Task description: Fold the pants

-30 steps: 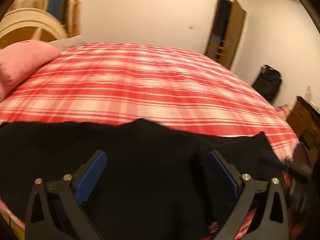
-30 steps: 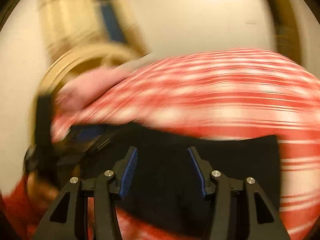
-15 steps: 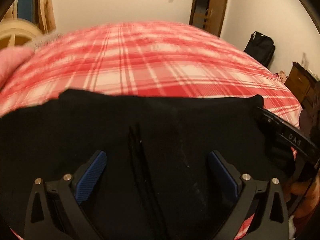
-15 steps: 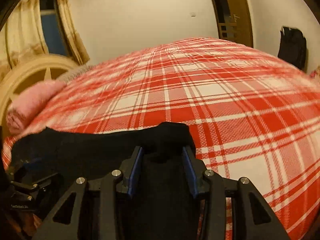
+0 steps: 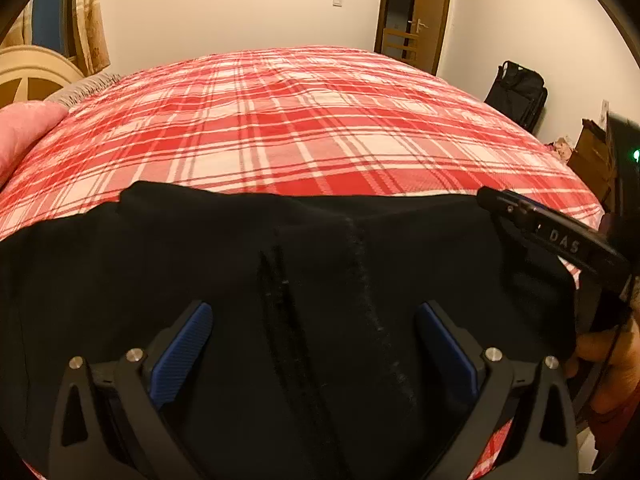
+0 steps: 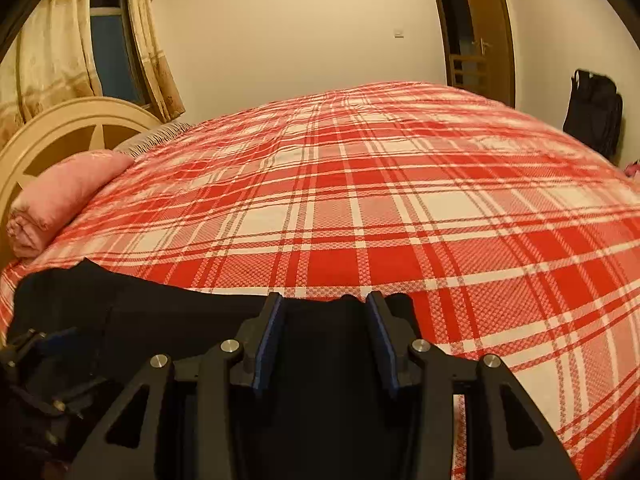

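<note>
Black pants (image 5: 320,264) lie spread along the near edge of a bed with a red and white plaid cover (image 5: 304,128). My left gripper (image 5: 314,322) is open, low over the middle of the pants near a seam. My right gripper (image 6: 326,312) has its jaws narrowed around a bunched corner of the pants (image 6: 348,308) at the cloth's right end. In the left wrist view the right gripper (image 5: 548,232) shows at the pants' right edge. The pants (image 6: 140,312) stretch leftward in the right wrist view.
A rolled pink blanket (image 6: 64,196) lies by the cream headboard (image 6: 68,124) on the left. A black bag (image 5: 516,92) stands by the far wall near a wooden door (image 5: 424,8). A wooden cabinet (image 5: 592,160) is on the right.
The right gripper swung to the pants' right corner and closed onto it. The left gripper moved forward over the pants and stayed open. Both views steadied.
</note>
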Demonstrator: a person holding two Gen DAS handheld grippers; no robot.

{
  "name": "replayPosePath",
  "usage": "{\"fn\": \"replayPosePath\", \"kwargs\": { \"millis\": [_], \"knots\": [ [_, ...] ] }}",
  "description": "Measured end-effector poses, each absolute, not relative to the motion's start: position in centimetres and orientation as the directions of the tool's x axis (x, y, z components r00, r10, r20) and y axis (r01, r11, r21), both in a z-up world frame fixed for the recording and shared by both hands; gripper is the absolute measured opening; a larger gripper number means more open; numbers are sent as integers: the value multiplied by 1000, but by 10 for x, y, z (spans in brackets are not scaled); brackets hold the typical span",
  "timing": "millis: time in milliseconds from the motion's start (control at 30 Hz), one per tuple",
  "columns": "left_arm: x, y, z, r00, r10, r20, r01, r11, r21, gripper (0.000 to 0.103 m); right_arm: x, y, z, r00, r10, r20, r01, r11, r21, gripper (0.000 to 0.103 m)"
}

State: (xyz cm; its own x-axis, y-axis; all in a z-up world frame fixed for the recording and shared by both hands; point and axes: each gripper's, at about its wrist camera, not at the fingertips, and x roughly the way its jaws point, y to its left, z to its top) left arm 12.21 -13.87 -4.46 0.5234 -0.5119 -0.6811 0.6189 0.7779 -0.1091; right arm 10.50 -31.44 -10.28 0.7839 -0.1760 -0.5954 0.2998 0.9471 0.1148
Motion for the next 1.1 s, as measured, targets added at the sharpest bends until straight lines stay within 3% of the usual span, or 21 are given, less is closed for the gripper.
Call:
{"fn": "replayPosePath", "kwargs": {
  "millis": [100,200,267,367,500,633,867,1100],
  "knots": [
    [130,-114,-38,550,-505,-665,578,805,-133,103,102,-313,-99,783,-184,-594,307,945,112,46],
    [137,-76,-31,617,-465,-635,510,851,-127,103,82,-309,-84,819,-157,-552,318,925,209,46],
    [142,-36,-27,687,-402,-606,422,899,-118,103,65,-296,-71,867,-98,-489,260,925,275,49],
    [152,35,-27,770,-266,-581,227,964,-141,103,58,-264,-64,878,-57,-476,200,945,257,54],
    [159,142,-42,808,-40,-588,-151,951,-271,103,68,-226,-65,862,52,-504,81,968,238,54],
    [159,205,-69,784,-40,-619,-327,821,-467,103,74,-207,-69,841,116,-528,34,963,267,54],
    [175,215,-103,732,-133,-668,-388,725,-569,103,66,-197,-68,837,109,-536,36,967,252,54],
    [173,194,-89,751,-89,-654,-332,805,-492,103,68,-180,-73,800,113,-590,10,979,201,54]
  ]
}}
